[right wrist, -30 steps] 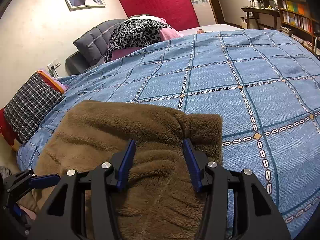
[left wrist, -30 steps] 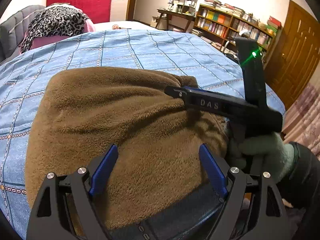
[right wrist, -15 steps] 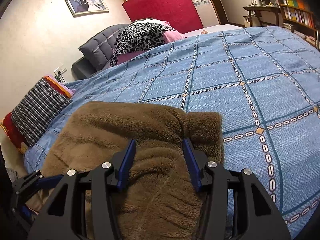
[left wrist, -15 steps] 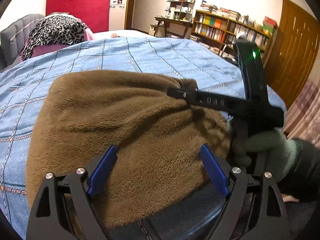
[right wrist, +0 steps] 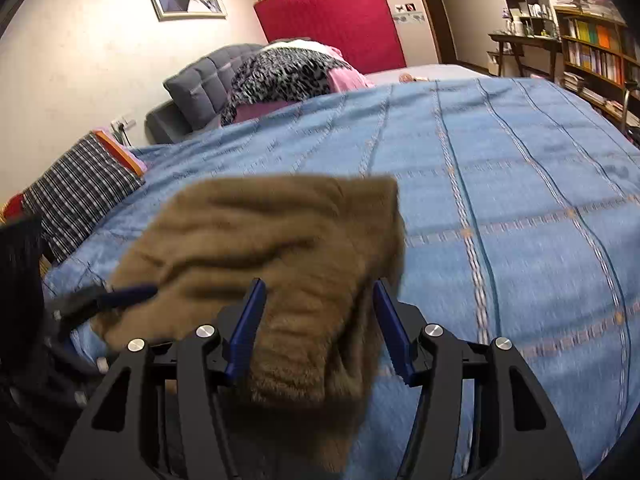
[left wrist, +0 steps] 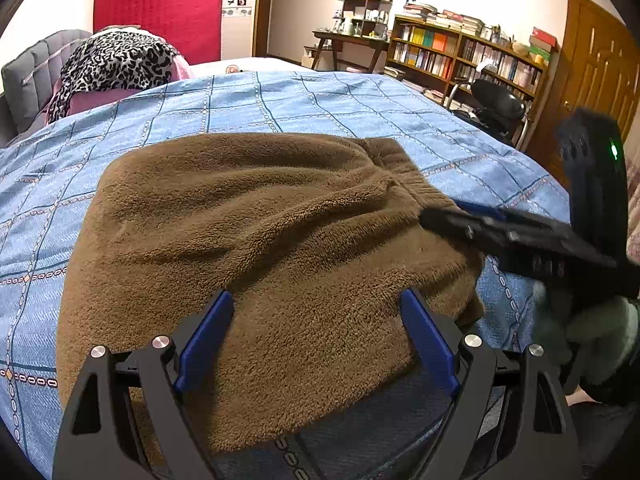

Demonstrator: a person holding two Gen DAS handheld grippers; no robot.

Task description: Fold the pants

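Note:
Brown fleece pants (left wrist: 260,248) lie folded in a thick pile on the blue checked bedspread (left wrist: 280,100), at the bed's near edge. My left gripper (left wrist: 316,324) is open, its blue pads either side of the pile's near edge, holding nothing. My right gripper (right wrist: 318,312) is open over the pile's right end (right wrist: 288,240), with cloth between its pads, not pinched. It also shows in the left wrist view (left wrist: 492,228), at the pants' right side. The left gripper also shows in the right wrist view (right wrist: 120,298).
A leopard-print blanket (left wrist: 112,64) and grey headboard (right wrist: 208,84) are at the bed's far end. A plaid cushion (right wrist: 80,192) lies at the left. Bookshelves (left wrist: 468,56), a desk (left wrist: 348,40), a chair (left wrist: 496,104) and a wooden door (left wrist: 592,80) stand to the right.
My right gripper has pulled back to the right, off the pants' top toward their right end. The pile lies looser. The left gripper stays open at the near edge.

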